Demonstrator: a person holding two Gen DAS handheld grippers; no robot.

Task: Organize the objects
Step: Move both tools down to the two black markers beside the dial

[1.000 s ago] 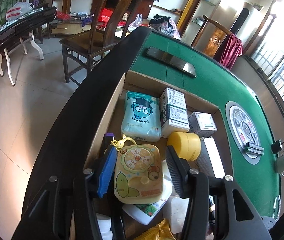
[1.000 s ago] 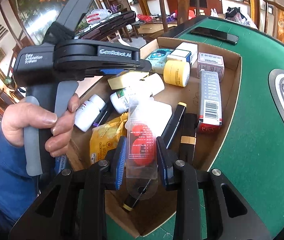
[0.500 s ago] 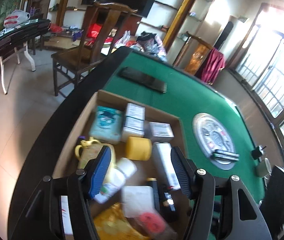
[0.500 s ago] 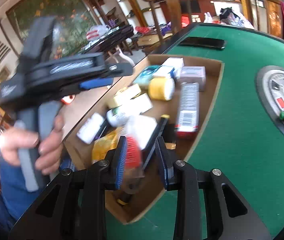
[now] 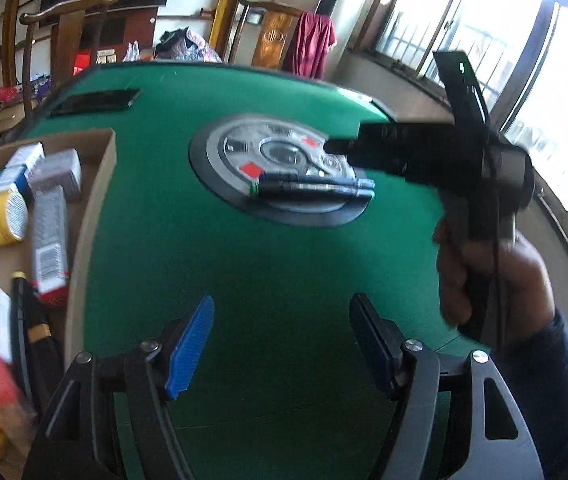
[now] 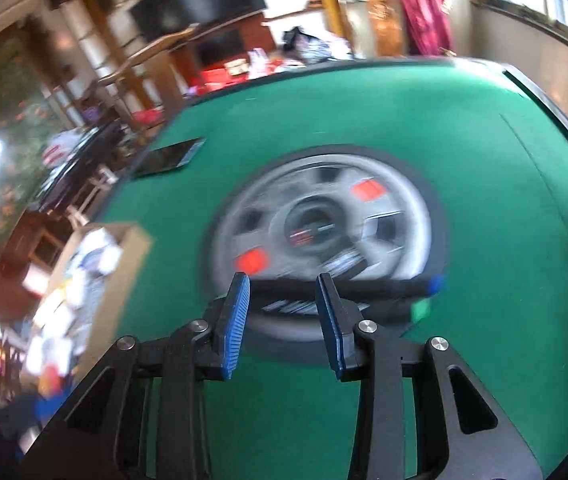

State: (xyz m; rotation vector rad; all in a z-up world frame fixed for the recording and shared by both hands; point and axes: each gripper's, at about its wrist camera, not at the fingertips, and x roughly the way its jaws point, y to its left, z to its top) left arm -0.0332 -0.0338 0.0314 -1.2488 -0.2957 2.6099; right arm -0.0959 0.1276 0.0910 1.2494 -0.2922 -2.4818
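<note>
A: Where are the grippers?
B: Left gripper (image 5: 282, 340) is over bare green felt (image 5: 244, 264), jaws wide apart and just been opening, nothing between them. Right gripper (image 6: 282, 320) has also just been opening, jaws apart, empty.
A: And the things?
B: The box (image 5: 96, 216) of goods sits at nine o'clock in the left view; the markers (image 5: 315, 188) lie on the dial (image 5: 220, 148) at twelve.
</note>
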